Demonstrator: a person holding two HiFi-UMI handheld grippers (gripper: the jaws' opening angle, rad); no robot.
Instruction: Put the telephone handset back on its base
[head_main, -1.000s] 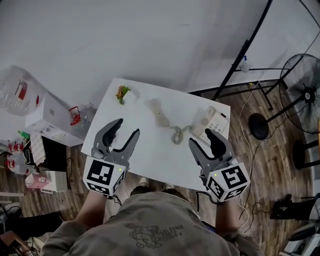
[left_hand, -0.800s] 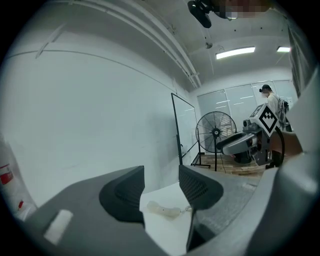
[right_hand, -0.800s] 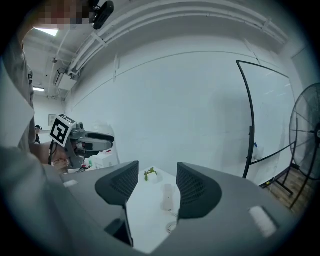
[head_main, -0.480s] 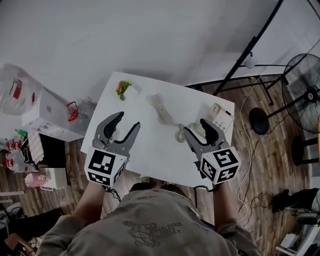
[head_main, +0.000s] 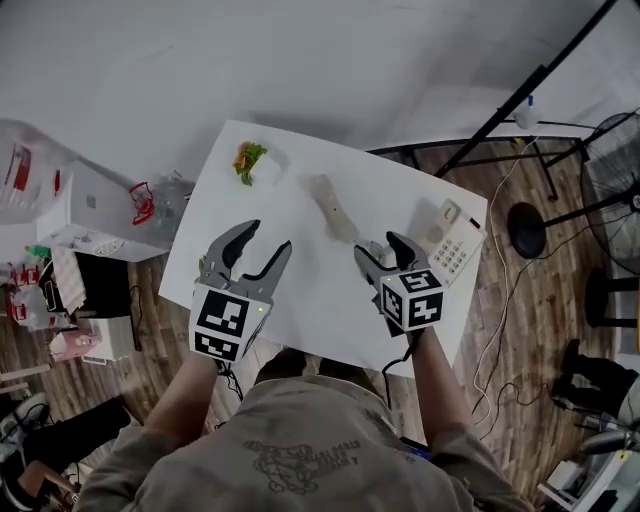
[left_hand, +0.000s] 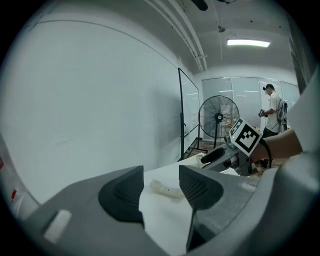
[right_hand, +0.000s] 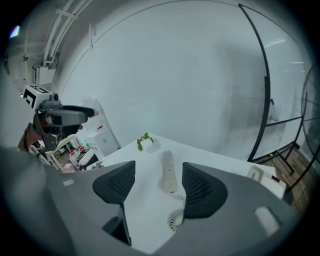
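Grey jaws of the right gripper (head_main: 378, 250) stand apart and empty, having just been opening; the left gripper (head_main: 268, 238) gapes empty too. At eleven o'clock the off-white telephone handset (head_main: 330, 208) lies flat on the white desk (head_main: 300, 300), its base (head_main: 452, 240) at two o'clock. Probably light, rigid, smooth (the coiled cord (right_hand: 176, 219) may tug); clamp across its slim middle.

Concealed and cropped items
Right gripper (head_main: 378, 247) is covering the coiled cord (right_hand: 176, 220) in head view; fan (head_main: 620, 185) is running off the right edge; base (head_main: 455, 245) keypad lettering is showing too small.
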